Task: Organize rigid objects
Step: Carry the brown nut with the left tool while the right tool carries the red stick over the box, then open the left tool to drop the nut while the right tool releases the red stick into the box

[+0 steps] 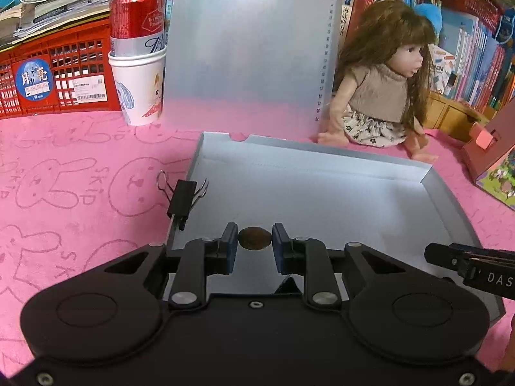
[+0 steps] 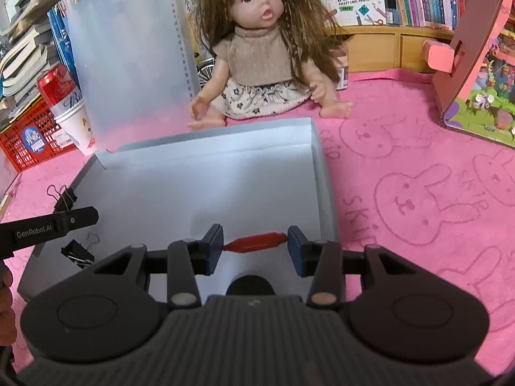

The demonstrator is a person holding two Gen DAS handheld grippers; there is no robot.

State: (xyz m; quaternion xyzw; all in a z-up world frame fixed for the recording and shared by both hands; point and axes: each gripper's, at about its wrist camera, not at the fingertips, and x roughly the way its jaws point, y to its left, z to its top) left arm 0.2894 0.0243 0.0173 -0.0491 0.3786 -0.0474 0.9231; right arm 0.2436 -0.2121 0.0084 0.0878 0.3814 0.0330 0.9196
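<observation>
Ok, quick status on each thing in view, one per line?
left claw: shut on the brown oval piece, over the tray
right claw: shut on the red piece, held crosswise
grey tray: open, lid off
binder clip: clamped on the tray's left wall
can: upright in the paper cup
doll: sitting upright

The mat (image 2: 418,167) is pink, printed with outlined rabbits and letters in darker pink; the shallow box (image 2: 322,160) at centre is pale grey-white inside; the crate (image 1: 58,74) at upper left is red lattice with a round blue sticker; the can (image 1: 138,16) is red above, silver below, standing in a white cup (image 1: 141,90) with cartoon figures; the doll (image 2: 257,54) at top centre has brown hair, a beige top and a cream skirt with dark flowers; both binder clips (image 2: 66,197) (image 2: 79,252) at lower left are black; the left gripper (image 1: 255,239) pinches a brown item (image 1: 255,239), the right gripper (image 2: 255,244) a red one (image 2: 255,243); both have blue pads (image 1: 230,244) on black bodies.
</observation>
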